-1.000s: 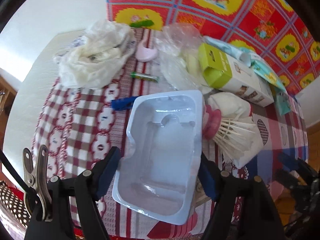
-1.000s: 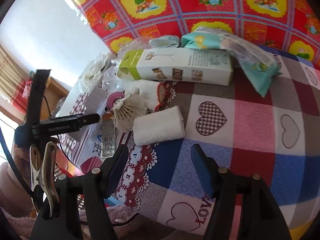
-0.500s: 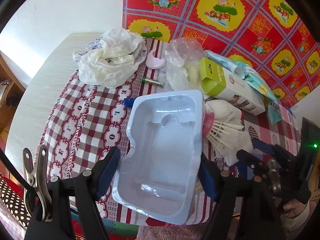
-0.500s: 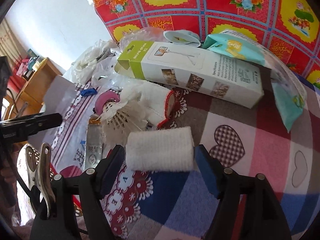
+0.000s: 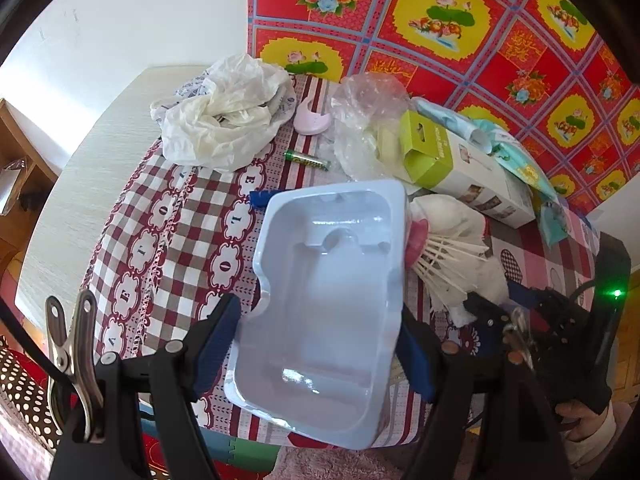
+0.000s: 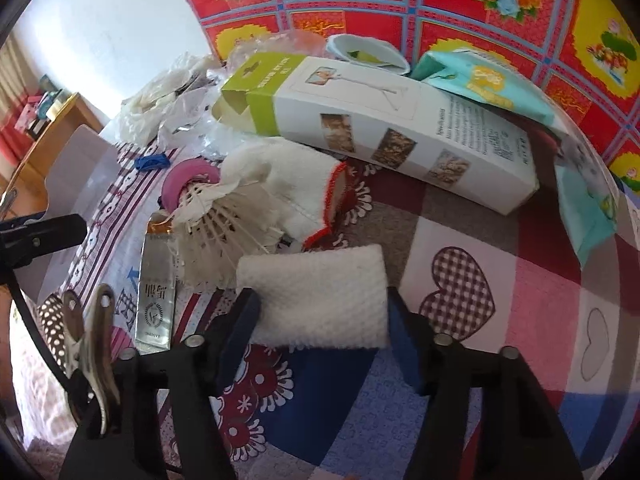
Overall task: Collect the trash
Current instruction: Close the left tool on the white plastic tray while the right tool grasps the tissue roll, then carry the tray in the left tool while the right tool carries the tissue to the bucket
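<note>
My left gripper (image 5: 320, 340) is shut on a pale blue plastic tray (image 5: 332, 288) and holds it above the table, hollow side facing the camera. My right gripper (image 6: 322, 320) is open, with its two fingers on either side of a white foam mesh sleeve (image 6: 316, 300) that lies on the tablecloth; contact is not certain. The right gripper also shows at the right of the left wrist view (image 5: 520, 312). A shuttlecock (image 6: 224, 236) with a pink base and a white glove (image 6: 292, 184) lie just beyond the sleeve.
A green-and-white carton (image 6: 380, 128), a teal packet (image 6: 500, 88), a silver wrapper (image 6: 156, 284), crumpled plastic bags (image 5: 224, 116), a green battery (image 5: 306, 159), a pink piece (image 5: 312, 122) and a blue scrap (image 5: 260, 198) litter the table. The table edge runs along the bottom.
My right gripper has moved forward over the foam sleeve, which now sits between its fingers. My left gripper has lifted and pulled back with the tray.
</note>
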Motion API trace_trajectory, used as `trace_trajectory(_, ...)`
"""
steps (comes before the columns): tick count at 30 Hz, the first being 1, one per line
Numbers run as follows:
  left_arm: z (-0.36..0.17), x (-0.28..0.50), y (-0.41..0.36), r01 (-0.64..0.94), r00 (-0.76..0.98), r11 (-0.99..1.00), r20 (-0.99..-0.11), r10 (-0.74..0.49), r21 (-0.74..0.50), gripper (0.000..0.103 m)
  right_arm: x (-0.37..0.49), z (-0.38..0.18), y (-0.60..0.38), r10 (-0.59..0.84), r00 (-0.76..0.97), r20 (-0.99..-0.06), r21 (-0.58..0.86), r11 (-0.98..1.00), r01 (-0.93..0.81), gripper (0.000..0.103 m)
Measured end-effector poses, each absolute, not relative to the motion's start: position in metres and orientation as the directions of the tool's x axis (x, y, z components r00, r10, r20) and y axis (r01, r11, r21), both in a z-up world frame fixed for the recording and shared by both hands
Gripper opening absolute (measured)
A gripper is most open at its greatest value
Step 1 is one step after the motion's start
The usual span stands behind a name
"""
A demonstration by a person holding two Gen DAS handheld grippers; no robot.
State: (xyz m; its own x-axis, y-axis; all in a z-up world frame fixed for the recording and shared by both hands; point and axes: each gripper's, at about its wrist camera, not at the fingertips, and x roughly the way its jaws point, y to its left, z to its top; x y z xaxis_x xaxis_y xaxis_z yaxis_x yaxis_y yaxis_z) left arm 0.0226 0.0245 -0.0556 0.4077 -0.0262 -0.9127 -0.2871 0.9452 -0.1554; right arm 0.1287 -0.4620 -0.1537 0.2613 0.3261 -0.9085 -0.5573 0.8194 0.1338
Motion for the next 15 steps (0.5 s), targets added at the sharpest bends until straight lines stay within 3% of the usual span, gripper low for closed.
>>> trace_trajectory(8, -0.048, 0.028, 0.018, -0.247, 0.432, 0.958, -0.901, -0.026, -0.146, 0.077, 0.134, -0.149, -0.488, 0.374, 0.255, -0.892, 0.225, 0.855, -0.467, 0.022)
trace_trajectory(15, -0.042, 0.038, 0.002, -0.178, 0.439, 0.973, -0.897, -0.053, -0.145, 0.077, 0.122, -0.131, -0.508, 0.403, 0.303, -0.864, 0.254, 0.867, -0.428, 0.018)
